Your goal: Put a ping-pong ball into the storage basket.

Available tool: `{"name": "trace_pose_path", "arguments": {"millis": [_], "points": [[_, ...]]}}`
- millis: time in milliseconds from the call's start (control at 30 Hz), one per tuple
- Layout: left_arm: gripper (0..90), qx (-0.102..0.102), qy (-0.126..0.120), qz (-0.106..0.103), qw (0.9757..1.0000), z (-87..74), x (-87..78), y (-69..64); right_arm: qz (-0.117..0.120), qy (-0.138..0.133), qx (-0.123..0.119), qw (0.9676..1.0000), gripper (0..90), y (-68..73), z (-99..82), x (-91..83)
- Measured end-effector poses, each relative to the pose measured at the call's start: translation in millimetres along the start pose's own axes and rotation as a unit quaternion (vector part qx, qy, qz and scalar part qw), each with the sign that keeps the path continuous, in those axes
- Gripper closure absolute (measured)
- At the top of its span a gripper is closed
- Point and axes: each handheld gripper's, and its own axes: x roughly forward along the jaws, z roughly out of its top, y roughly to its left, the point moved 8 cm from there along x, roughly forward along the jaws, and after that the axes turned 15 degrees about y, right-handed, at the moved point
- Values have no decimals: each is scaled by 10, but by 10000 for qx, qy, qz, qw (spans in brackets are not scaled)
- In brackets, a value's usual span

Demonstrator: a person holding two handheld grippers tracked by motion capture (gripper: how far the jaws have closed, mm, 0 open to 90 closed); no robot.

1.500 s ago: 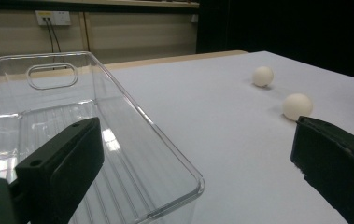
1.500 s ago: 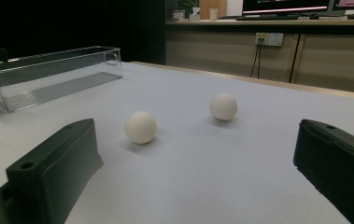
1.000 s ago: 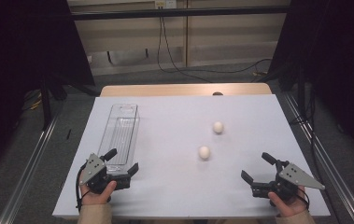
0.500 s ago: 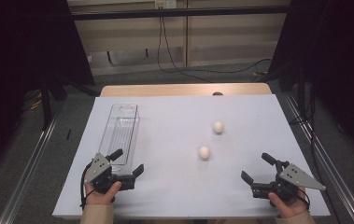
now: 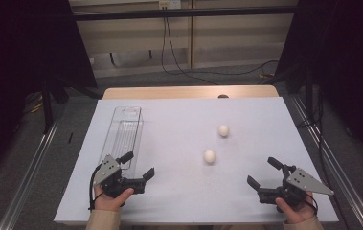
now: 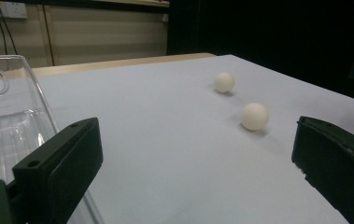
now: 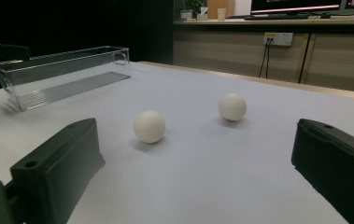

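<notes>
1. The jaws of both grippers were held wide apart, with nothing between them.
2. The right gripper (image 5: 269,181) was seen at the near right, the left gripper (image 5: 136,170) at the near left beside the clear plastic bin (image 5: 124,135).
3. The nearer white ball (image 5: 209,156) lay far-left of the right gripper, framed between its jaws.
4. The farther white ball (image 5: 223,130) sat just beyond.
5. The right gripper was judged slightly nearer to both balls.

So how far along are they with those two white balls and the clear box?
Nothing looks done: the clear box holds nothing, and both balls, the near ball and the far ball, lie on the table. The left tool and right tool are open, holding nothing. Everything is left.
</notes>
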Motion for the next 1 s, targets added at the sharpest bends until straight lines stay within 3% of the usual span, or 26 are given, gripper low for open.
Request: {"name": "trace_pose_path", "arguments": {"millis": [267, 767, 1000], "points": [[19, -1, 33, -160, 9999, 45, 68, -91, 10, -19, -22, 10000, 9, 4, 6, -1], [19, 176, 185, -384, 9989, 108, 217, -281, 38, -37, -41, 10000, 10, 24, 19, -7], [19, 185, 218, -390, 9988, 138, 271, -299, 16, -39, -37, 10000, 10, 11, 16, -4]]}}
